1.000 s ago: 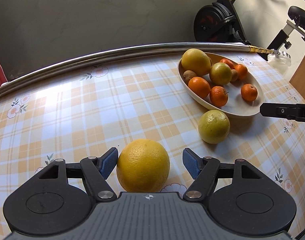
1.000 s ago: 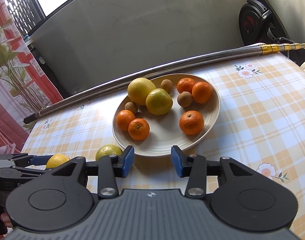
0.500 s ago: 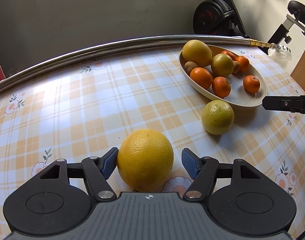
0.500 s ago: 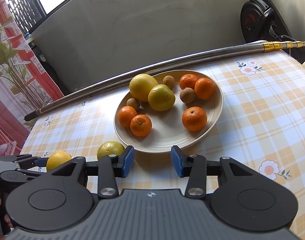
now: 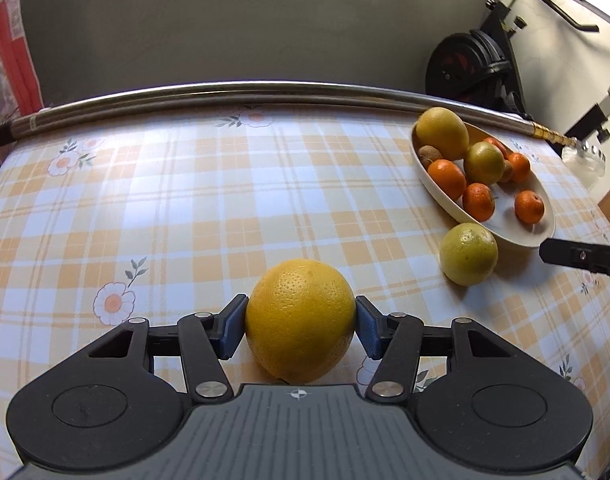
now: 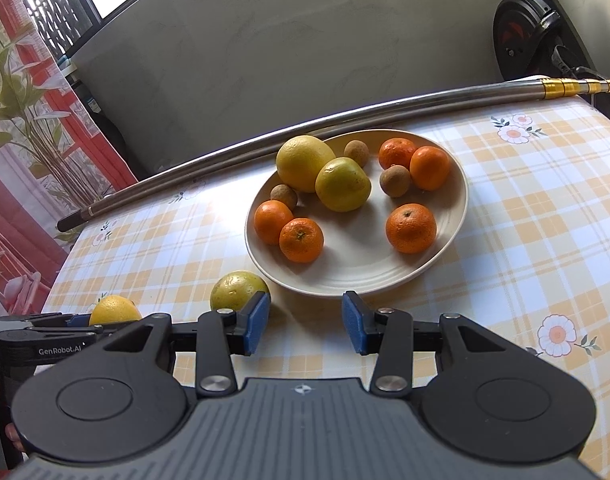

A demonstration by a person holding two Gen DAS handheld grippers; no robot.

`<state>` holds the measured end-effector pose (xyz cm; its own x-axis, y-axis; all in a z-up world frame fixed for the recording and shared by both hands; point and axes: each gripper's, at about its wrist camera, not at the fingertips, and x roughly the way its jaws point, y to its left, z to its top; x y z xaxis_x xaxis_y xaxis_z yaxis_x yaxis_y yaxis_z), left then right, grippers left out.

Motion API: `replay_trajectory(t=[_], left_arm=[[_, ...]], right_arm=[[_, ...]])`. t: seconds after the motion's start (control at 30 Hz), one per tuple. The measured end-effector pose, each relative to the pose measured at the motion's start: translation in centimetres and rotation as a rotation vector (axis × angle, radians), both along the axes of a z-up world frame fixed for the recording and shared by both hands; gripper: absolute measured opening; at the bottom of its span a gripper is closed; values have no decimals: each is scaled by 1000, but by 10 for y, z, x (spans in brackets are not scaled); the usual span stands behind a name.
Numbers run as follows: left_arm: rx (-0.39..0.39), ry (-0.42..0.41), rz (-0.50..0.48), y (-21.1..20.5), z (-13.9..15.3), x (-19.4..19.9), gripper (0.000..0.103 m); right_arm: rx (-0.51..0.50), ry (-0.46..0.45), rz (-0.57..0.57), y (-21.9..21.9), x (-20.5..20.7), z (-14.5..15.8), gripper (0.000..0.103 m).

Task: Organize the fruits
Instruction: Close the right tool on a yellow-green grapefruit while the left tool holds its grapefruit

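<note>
My left gripper (image 5: 301, 326) is shut on a large yellow-orange citrus (image 5: 300, 320), both blue pads touching its sides, low over the checked tablecloth. The same fruit (image 6: 113, 309) shows at the far left in the right wrist view, behind the left gripper (image 6: 45, 330). A yellow-green citrus (image 5: 468, 254) lies on the cloth beside the cream plate (image 5: 433, 186); it also shows in the right wrist view (image 6: 237, 290). The plate (image 6: 345, 280) holds several oranges, two yellow citrus and small brown fruits. My right gripper (image 6: 306, 322) is open and empty in front of the plate's near rim.
A long metal pole (image 6: 305, 132) lies along the table's far edge behind the plate. A grey wall stands beyond it. An exercise bike (image 5: 481, 64) stands off the table's far right corner. The tip of the right gripper (image 5: 581, 256) shows at the right edge.
My left gripper's jaws have closed from wide open onto the large citrus. The left view has swung left. The right gripper has stayed open near the plate.
</note>
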<state>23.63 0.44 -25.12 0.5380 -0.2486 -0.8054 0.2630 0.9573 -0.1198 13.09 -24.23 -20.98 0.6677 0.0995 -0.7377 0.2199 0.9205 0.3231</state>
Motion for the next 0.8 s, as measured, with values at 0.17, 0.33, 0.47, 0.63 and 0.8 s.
replay_trajectory(t=[0.17,0.33,0.47,0.63,0.8], left_arm=[[-1,-10,89,17,0,-3,59],[-27,-19,180,30,1,-11,59],[-41,-29,215,36,0,-17,59],[-56,-40,238,43,-1,-22,59],[-69,-54,237,45,-3,-25,59]], right_arm=[[11,19,41,12,7,-3,45],[2,55,97,26,20,-9,45],[-35,84,155,39,33,-11,45],[-91,92,189,51,44,-13,45],[-100,109,195,54,50,-18,47]])
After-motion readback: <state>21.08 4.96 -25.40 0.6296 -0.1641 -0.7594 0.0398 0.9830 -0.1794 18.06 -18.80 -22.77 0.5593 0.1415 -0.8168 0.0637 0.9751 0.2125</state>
